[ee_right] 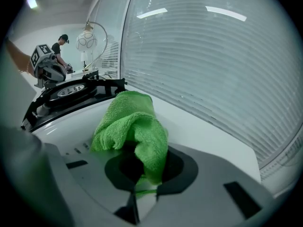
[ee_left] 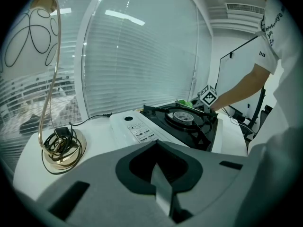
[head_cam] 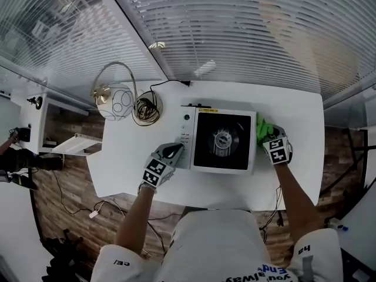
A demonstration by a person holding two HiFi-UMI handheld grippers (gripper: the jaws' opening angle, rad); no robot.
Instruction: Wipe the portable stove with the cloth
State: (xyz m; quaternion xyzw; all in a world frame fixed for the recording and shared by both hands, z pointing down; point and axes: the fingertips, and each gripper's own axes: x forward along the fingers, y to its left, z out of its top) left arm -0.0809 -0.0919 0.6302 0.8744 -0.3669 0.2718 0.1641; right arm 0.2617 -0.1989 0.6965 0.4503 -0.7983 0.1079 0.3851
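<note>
The portable stove (head_cam: 220,140) is white with a black top and a round burner, and stands mid-table. My right gripper (head_cam: 271,138) is at the stove's right edge, shut on a green cloth (head_cam: 262,129). In the right gripper view the bunched cloth (ee_right: 132,126) fills the jaws and lies against the white rim beside the stove's pan support (ee_right: 71,91). My left gripper (head_cam: 170,154) is at the stove's left side by the control panel, jaws together with nothing held. In the left gripper view the stove (ee_left: 184,122) lies just ahead, with the right gripper's marker cube (ee_left: 208,97) beyond it.
A lamp with a globe shade (head_cam: 114,101) and a coiled cable on a round base (head_cam: 147,107) stand at the table's back left. Window blinds run behind the white table (head_cam: 294,110). A person (ee_right: 60,46) stands far off. Wood floor surrounds the table.
</note>
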